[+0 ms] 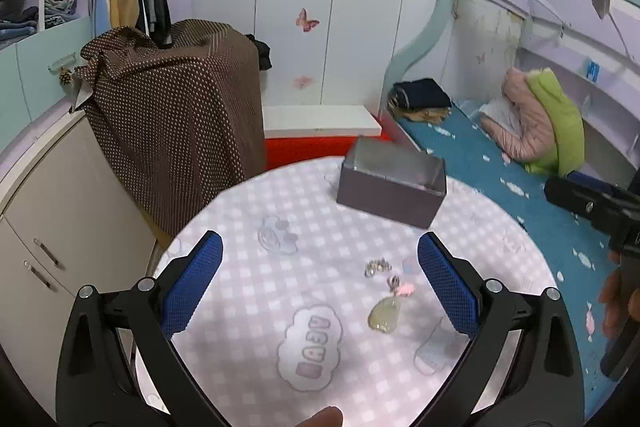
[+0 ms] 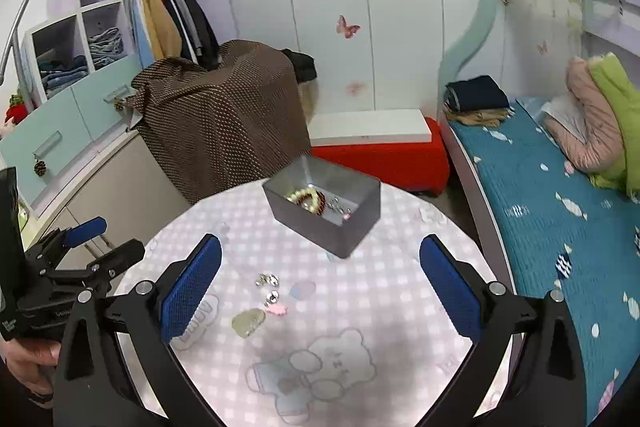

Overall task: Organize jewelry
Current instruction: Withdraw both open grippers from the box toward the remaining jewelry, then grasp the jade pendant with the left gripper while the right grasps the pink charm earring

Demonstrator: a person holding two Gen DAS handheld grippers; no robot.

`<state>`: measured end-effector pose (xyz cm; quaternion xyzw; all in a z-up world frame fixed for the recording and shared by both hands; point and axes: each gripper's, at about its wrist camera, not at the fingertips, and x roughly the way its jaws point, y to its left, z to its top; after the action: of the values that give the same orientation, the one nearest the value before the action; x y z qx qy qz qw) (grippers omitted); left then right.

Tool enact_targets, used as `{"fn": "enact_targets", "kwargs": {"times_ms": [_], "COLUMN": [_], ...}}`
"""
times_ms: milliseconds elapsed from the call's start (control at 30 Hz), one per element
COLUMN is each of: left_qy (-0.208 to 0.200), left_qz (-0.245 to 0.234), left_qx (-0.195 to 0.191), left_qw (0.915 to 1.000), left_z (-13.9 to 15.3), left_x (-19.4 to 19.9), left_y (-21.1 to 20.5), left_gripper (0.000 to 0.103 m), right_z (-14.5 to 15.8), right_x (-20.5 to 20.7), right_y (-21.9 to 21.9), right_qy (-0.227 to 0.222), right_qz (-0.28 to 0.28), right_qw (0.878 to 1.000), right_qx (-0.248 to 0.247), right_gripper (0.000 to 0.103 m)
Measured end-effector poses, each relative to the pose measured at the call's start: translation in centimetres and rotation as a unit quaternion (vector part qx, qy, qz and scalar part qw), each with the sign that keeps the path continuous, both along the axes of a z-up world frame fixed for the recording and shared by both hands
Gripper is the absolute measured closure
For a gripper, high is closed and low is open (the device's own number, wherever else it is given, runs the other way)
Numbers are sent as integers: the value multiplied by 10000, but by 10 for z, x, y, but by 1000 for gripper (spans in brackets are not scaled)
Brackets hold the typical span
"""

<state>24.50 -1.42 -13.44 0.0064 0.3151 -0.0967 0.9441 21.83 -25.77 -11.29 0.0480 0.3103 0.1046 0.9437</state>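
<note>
A grey box (image 2: 326,215) stands at the far side of the round table; inside lie a bead bracelet (image 2: 308,199) and small silvery pieces. Loose on the checked tablecloth lie a pale green pendant (image 1: 385,315) (image 2: 248,321), a pink charm (image 1: 405,290) (image 2: 277,308) and a small silver cluster (image 1: 377,265) (image 2: 267,279). My left gripper (image 1: 320,267) hovers open above these pieces with nothing between its fingers. My right gripper (image 2: 320,271) is open too, held above the table's middle; the loose pieces sit left of its centre.
A brown dotted cloth (image 2: 224,115) covers furniture behind the table. A red bench with a white top (image 2: 380,147) stands beyond it. A bed with a teal cover (image 2: 560,211) runs along the right. Cabinets (image 1: 52,211) line the left. A person's hand (image 2: 28,359) holds the left gripper.
</note>
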Motion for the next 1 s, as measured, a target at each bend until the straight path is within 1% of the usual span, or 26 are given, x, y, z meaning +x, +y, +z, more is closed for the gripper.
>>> {"fn": "enact_targets", "kwargs": {"times_ms": [133, 333, 500, 667, 800, 1000], "left_qy": [71, 285, 587, 884, 1039, 1210], "left_qz": [-68, -355, -574, -676, -737, -857], "left_qx": [14, 183, 309, 426, 482, 511], "left_qw": [10000, 9988, 9961, 9929, 9907, 9876], "left_z": [-13, -43, -73, -100, -114, -128], "left_x": [-5, -7, 4, 19, 25, 32], "left_y": [-4, -21, -38, -50, -55, -62], "left_gripper": [5, 5, 5, 5, 5, 7], "right_z": [-8, -25, -39, -49, -57, -70], "right_x": [-5, -5, -1, 3, 7, 13], "right_y": [-5, -11, -14, -16, -17, -16], "right_qy": [61, 259, 454, 605, 720, 894], "right_qz": [-114, -150, -147, -148, -142, -126], "right_qw": [9999, 9994, 9987, 9979, 9971, 9958], "right_qx": [69, 170, 187, 200, 184, 130], "right_gripper": [7, 7, 7, 7, 7, 7]}}
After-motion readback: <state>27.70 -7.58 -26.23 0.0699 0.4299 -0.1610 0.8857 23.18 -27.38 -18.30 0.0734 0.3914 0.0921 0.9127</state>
